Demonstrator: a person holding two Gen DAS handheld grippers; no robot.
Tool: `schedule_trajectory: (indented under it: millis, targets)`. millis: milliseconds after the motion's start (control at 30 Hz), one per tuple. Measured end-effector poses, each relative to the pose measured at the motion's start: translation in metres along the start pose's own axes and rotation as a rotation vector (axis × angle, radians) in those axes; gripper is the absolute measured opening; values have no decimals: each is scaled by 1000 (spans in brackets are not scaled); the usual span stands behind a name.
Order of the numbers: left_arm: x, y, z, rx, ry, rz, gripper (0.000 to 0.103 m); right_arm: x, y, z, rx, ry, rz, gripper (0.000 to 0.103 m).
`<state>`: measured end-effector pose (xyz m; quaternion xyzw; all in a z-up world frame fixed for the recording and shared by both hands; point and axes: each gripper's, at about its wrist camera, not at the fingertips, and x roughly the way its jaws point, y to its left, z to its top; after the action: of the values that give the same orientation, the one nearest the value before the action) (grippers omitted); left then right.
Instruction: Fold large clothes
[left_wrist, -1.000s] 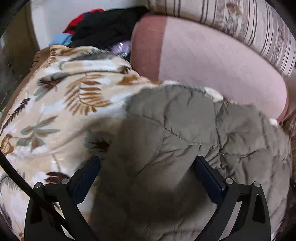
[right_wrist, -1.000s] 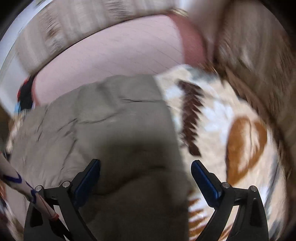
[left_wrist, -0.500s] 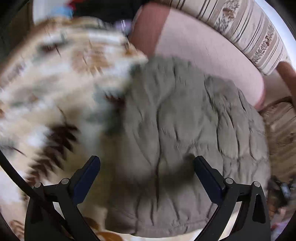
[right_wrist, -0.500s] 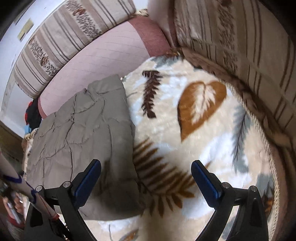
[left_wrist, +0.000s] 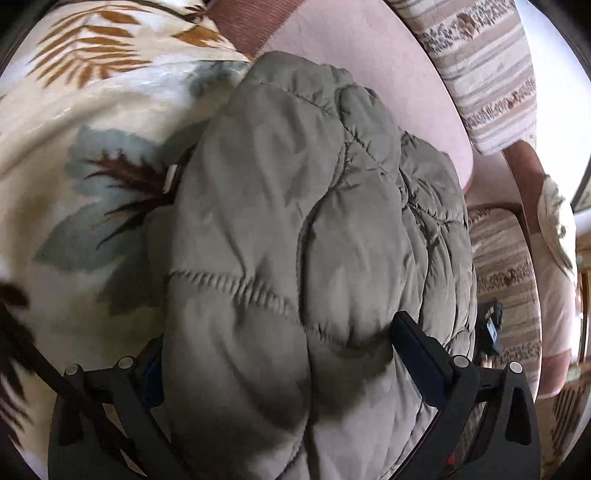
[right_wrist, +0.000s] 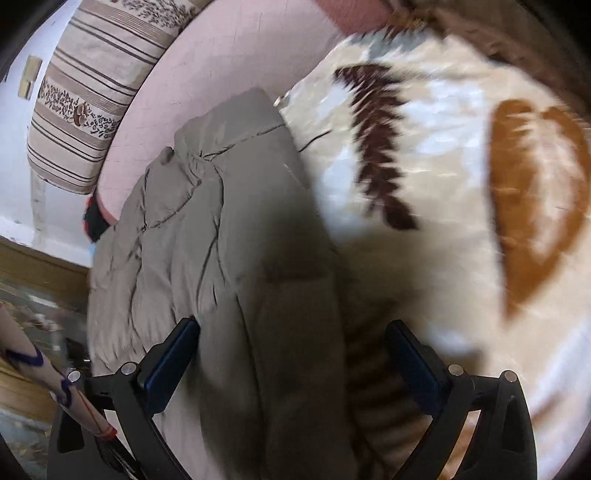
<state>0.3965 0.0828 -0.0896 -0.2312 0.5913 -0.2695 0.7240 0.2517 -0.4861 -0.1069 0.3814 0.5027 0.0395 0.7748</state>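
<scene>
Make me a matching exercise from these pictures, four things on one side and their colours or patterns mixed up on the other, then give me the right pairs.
Things:
1. jacket
2. blanket
3. bolster
4. cushion

Looks:
A. plain pink
B. beige with brown stripes and small flowers
C. grey-green, quilted
D. cream with brown and orange leaves

Pairs: 1-C, 2-D, 3-A, 4-B
</scene>
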Motion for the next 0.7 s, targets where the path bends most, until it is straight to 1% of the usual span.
schedule_trajectory:
  millis: [100, 167, 267, 300, 333, 367, 400, 433, 467, 500, 533, 567, 633, 700]
  targets:
    - [7, -1, 3, 40, 16, -8, 103, 11, 4, 6, -35, 20, 33, 103]
    - [10, -4, 4, 65, 12, 14, 103, 16, 8, 9, -61, 31, 57, 103]
    - [11, -20, -3, 101, -36, 117, 103, 23, 12, 14, -66, 27, 79, 103]
    - [10, -31, -8, 126, -67, 179, 103, 24, 13, 14, -61, 28, 86, 103]
    - [9, -38, -10, 140, -87, 212, 98, 24, 15, 14, -55, 24, 87, 97]
    - [7, -48, -15, 157, -116, 253, 90, 22, 16, 13, -52, 20, 93, 92]
    - [5, -54, -18, 165, -136, 280, 86, 20, 19, 11, -48, 19, 101, 79]
    - [2, -62, -21, 173, -160, 313, 76, 17, 24, 10, -48, 11, 95, 69]
    - [-2, -68, -23, 176, -178, 337, 65, 12, 29, 8, -60, 2, 81, 63]
    - [-6, -74, -25, 179, -196, 363, 59, 6, 36, 6, -77, -9, 67, 54]
    - [-12, -83, -28, 190, -214, 397, 51, 2, 40, 5, -87, -17, 61, 49]
    - [-16, -89, -29, 201, -225, 418, 45, -7, 49, 5, -106, -37, 56, 48]
    - [-23, -105, -32, 234, -251, 465, 40, -23, 61, 7, -125, -74, 74, 43]
    - [-32, -118, -34, 265, -278, 504, 36, -37, 71, 9, -140, -109, 99, 42]
